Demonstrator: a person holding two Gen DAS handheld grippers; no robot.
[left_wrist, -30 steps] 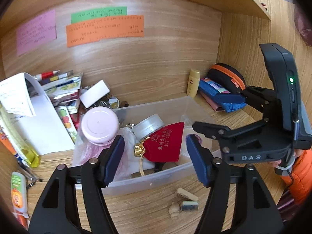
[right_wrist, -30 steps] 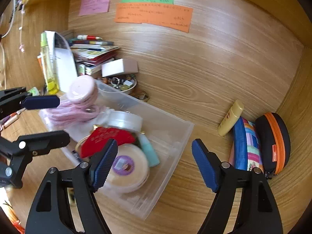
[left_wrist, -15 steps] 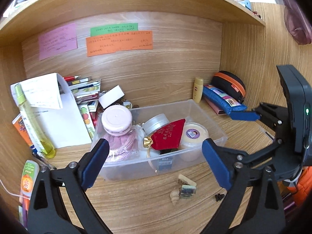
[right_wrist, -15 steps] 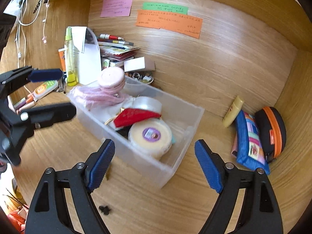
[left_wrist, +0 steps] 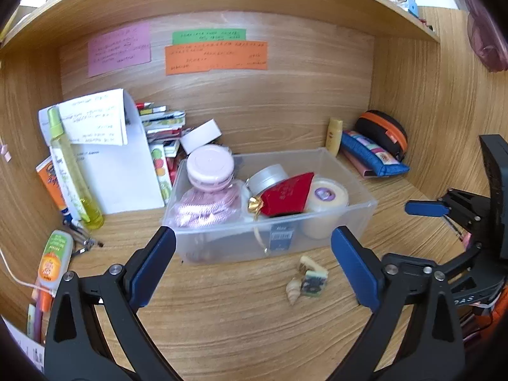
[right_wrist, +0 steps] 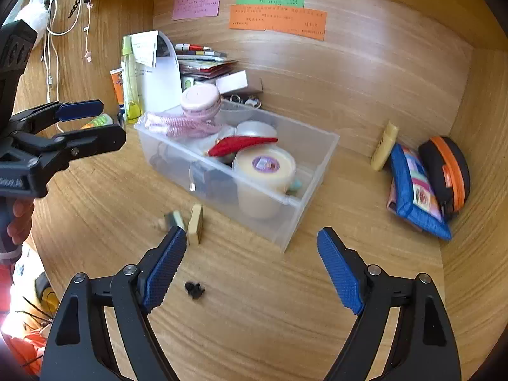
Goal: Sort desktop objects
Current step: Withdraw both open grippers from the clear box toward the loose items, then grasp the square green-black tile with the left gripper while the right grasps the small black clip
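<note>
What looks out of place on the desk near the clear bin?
Small loose bits lie outside the clear bin: two little blocks, a shell and a small black piece. The bin itself sits overfilled.

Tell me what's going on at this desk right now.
A person is sorting desk clutter with a claw in each hand. Neither the left claw nor the right claw holds anything; the left one's jaws are opening. The clear plastic bin already holds a pink jar, a red pouch and a cream tub. Small erasers and a shell lie loose on the desk before it.
</note>
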